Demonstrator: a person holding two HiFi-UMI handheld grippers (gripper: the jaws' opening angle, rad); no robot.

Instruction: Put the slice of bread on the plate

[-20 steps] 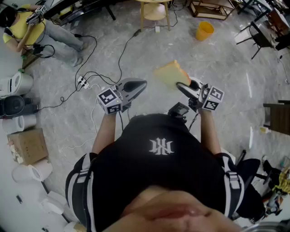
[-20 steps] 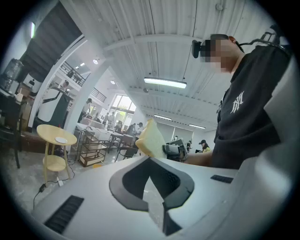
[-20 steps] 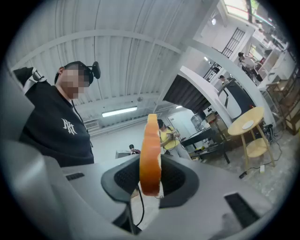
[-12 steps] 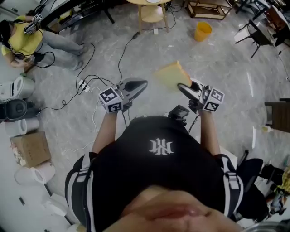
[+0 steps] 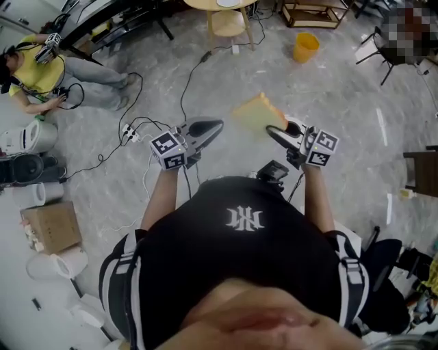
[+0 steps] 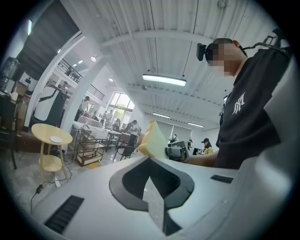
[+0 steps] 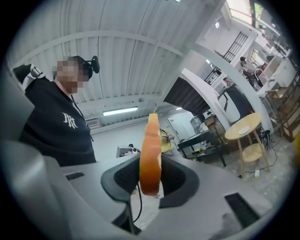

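In front of the person's chest, over grey floor [image 5: 342, 123], both tongs are held roughly level and side by side.

R gripper [image 5: 272, 132]: jaws only partly apart, a narrow gap, clamped on the slice of bread [image 5: 259, 113]. In the right gripper view [image 7: 150, 177] the bread [image 7: 150, 154] stands upright and edge-on between the dark pads. Its orange crust faces the cam, its lower end is pinched, and most of the slice sticks out past the tips. In head view the bread is up in the air, ahead of the R tips and a bit toward the L gripper [image 5: 215, 126], not touching it.

L gripper [image 6: 151, 176]: jaws fully together, pads meeting in a line, nothing between them. The bread [image 6: 152, 139] shows beyond its tips.

Plate [image 5: 228, 3]: small white disc on a round wooden table [image 5: 205, 4] at the top edge of head view, well apart from the bread. It is also seen at [image 6: 56, 139] and [image 7: 242, 131].

Misc on the floor: yellow bucket [image 5: 308, 46], power strip w/ cables [image 5: 129, 131], cardboard box [image 5: 51, 227]. A seated person in a yellow top [image 5: 34, 72] is at far left.
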